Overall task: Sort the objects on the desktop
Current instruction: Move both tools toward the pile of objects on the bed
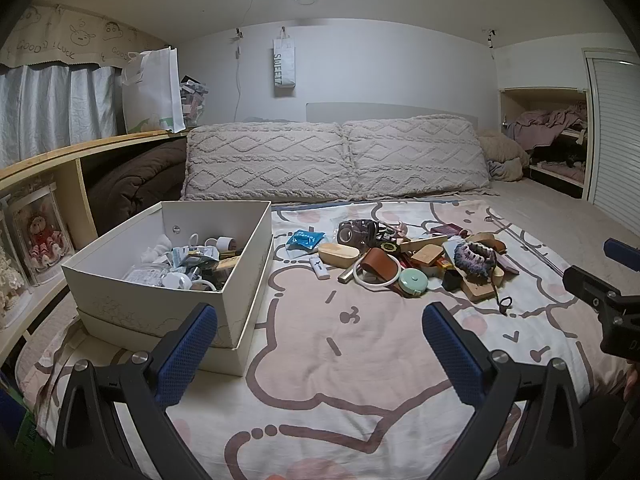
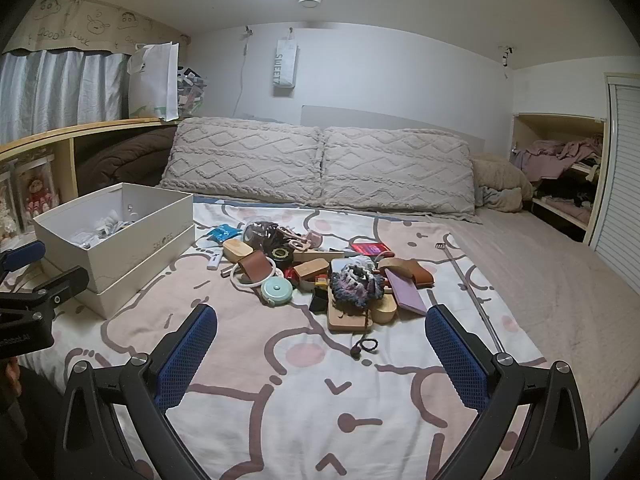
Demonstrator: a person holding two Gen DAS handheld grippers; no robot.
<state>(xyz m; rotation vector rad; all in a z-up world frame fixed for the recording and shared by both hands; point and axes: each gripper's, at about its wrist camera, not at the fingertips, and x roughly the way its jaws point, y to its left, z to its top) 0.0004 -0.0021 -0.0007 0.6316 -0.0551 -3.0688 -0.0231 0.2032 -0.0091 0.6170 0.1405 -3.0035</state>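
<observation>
Bed (image 1: 360,380): cartoon-print sheet, work surface for all items.

Box (image 1: 168,292): white, open-topped, seated in its own lid; left of the pile, partly filled with small items. Long axis runs away from the cameras.

Pile (image 2: 320,276): unsorted objects, right of the box with bare sheet between. Holds a wooden board (image 2: 348,316), knitted piece (image 2: 354,284), purple slab (image 2: 408,292), brown leather piece (image 2: 256,266), mint tape measure (image 2: 276,292).

Hair tie (image 2: 366,347): lies apart, on the near side of the pile.

Rod (image 2: 472,292): thin, metal, right of the pile, pointing away.

Right gripper (image 2: 320,348): jaws wide apart, empty, facing the pile; judged the nearer.

Left gripper (image 1: 320,344): jaws wide apart, empty, between box and pile.
</observation>
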